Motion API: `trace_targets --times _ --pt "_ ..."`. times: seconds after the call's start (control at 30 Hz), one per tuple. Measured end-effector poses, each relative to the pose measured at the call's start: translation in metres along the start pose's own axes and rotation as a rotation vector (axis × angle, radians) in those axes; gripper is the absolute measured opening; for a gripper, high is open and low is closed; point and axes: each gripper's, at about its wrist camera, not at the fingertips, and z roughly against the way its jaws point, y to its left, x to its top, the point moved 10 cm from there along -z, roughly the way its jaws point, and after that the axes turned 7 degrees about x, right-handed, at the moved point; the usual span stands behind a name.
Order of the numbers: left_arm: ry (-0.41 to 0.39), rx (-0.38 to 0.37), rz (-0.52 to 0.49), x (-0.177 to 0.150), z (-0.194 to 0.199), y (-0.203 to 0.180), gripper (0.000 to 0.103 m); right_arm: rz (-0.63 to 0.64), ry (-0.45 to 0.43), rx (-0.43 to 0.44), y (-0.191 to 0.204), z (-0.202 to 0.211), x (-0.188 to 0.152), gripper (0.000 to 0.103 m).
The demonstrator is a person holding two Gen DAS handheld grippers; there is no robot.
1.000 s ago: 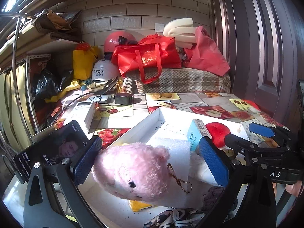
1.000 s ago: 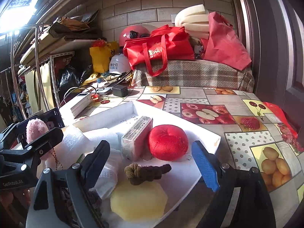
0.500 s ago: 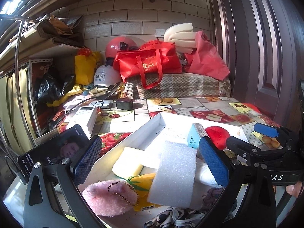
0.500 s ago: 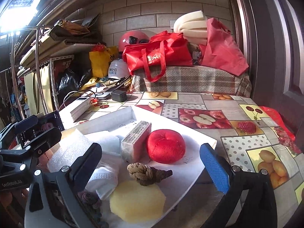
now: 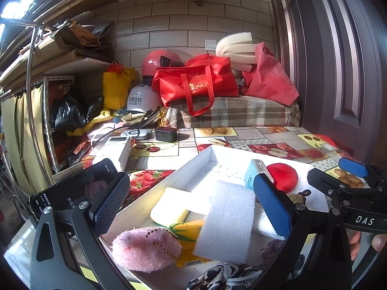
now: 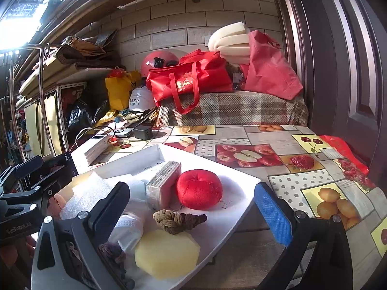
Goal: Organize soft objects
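A white tray (image 5: 186, 169) (image 6: 232, 181) on the table holds several soft items. A pink plush toy (image 5: 145, 249) with a bead chain lies at its near corner, beside a white foam block (image 5: 227, 220) and a pale yellow sponge (image 5: 169, 207). My left gripper (image 5: 191, 205) stands open above them with nothing between its jaws. In the right wrist view a red plush apple (image 6: 199, 189), a brown knotted rope (image 6: 176, 220), a yellow foam piece (image 6: 167, 253) and a wrapped box (image 6: 163, 183) lie in the tray. My right gripper (image 6: 193, 212) hangs open over them, empty.
A phone on a stand (image 5: 79, 188) sits left of the tray. White boxes (image 5: 113, 149), a black charger (image 5: 165, 134) and cables lie behind it. Red bags (image 5: 196, 82), helmets and foam rolls are piled on a plaid-covered bench at the back. A dark door (image 5: 338, 72) is on the right.
The pink plush toy left my left gripper's jaws and dropped into the tray's near corner. My right gripper's jaws opened wider.
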Motion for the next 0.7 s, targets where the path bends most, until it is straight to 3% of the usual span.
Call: trace_targets --times 0.4,0.7 --pt "0.023 0.001 -0.02 -0.01 0.016 -0.008 0.103 -0.03 0.01 -0.015 -0.01 0.026 -0.012 0.103" --pt "0.038 -0.034 -0.057 -0.018 0.033 -0.026 0.103 -0.103 0.065 -0.028 -0.031 0.044 -0.028 0.103"
